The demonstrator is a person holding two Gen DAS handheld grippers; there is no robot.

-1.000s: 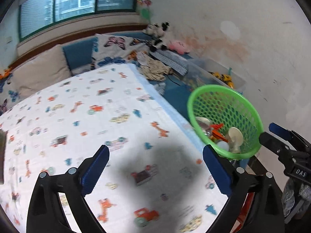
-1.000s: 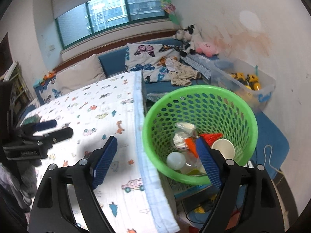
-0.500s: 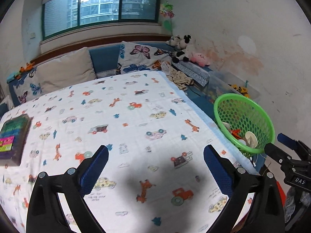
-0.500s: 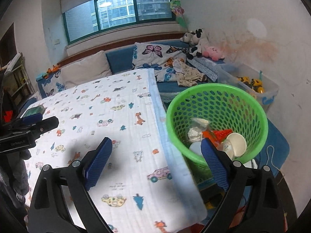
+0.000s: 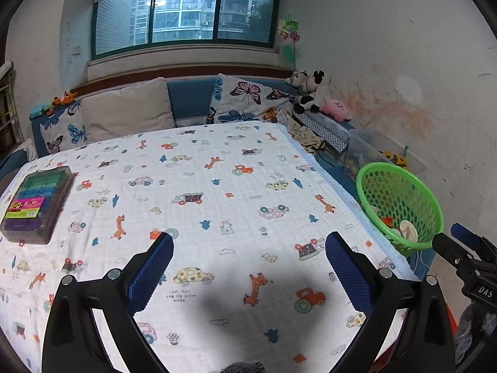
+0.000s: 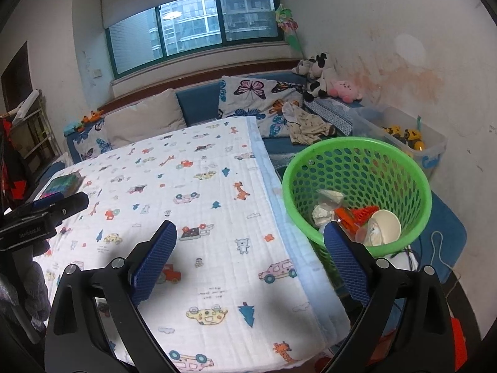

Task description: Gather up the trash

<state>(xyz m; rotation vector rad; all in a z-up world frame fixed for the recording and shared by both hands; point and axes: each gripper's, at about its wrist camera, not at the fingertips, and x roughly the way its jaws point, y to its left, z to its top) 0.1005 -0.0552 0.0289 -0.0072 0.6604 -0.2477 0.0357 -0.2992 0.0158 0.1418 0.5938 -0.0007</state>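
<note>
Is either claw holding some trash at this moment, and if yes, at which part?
Nothing is held. The left claw and the right claw are both open and empty; trash lies in the green basket.

White cloth (image 5: 236, 186) under the tongs – cartoon cars, giraffes; right of them, bright green perforated basket (image 6: 357, 155).

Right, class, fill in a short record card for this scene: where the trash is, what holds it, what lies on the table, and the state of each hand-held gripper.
Trash container: green basket, beside the table's right edge
Trash: crumpled paper, orange plastic piece, white cup, all inside the basket
Table cover: white cloth with cars and giraffes
On table: coloured box, far left
Left hand-held gripper: open, nothing held
Right hand-held gripper: open, nothing held
</note>
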